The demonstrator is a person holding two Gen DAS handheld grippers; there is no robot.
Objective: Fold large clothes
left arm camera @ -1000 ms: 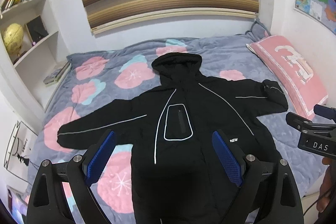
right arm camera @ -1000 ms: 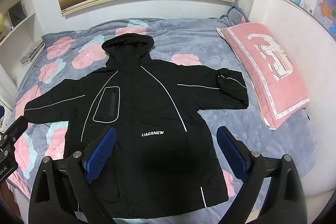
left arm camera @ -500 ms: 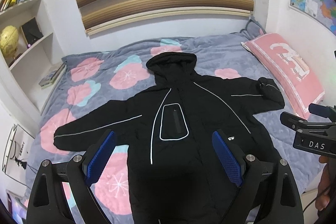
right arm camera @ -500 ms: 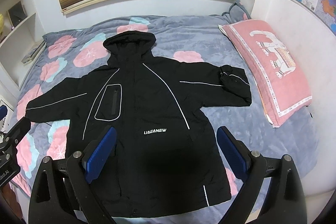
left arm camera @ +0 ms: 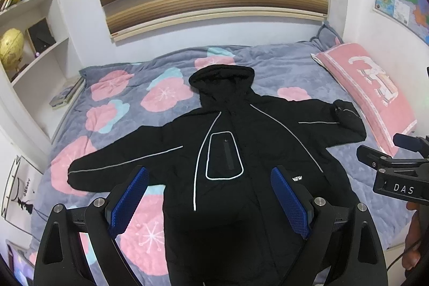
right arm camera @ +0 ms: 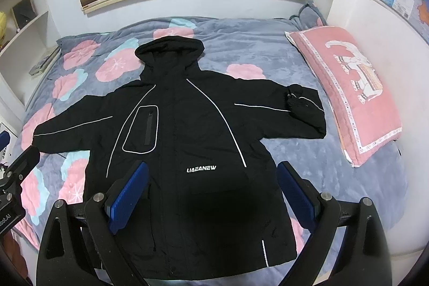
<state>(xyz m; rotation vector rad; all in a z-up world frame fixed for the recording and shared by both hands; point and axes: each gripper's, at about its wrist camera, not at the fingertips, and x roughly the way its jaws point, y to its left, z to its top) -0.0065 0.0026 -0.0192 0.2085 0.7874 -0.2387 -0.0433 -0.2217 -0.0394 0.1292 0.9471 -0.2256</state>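
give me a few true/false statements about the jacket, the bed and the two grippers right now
1. The black jacket lies spread on the bed with both sleeves out to the sides. True.
2. The left gripper is clamped on a sleeve. False: its jaws stand wide apart and hold nothing.
3. The pink pillow lies beside the jacket's right-hand sleeve in the right wrist view. True.
4. The jacket's hood is folded down over the chest. False: it lies flat above the collar, pointing toward the window wall.
5. The right gripper is open. True.
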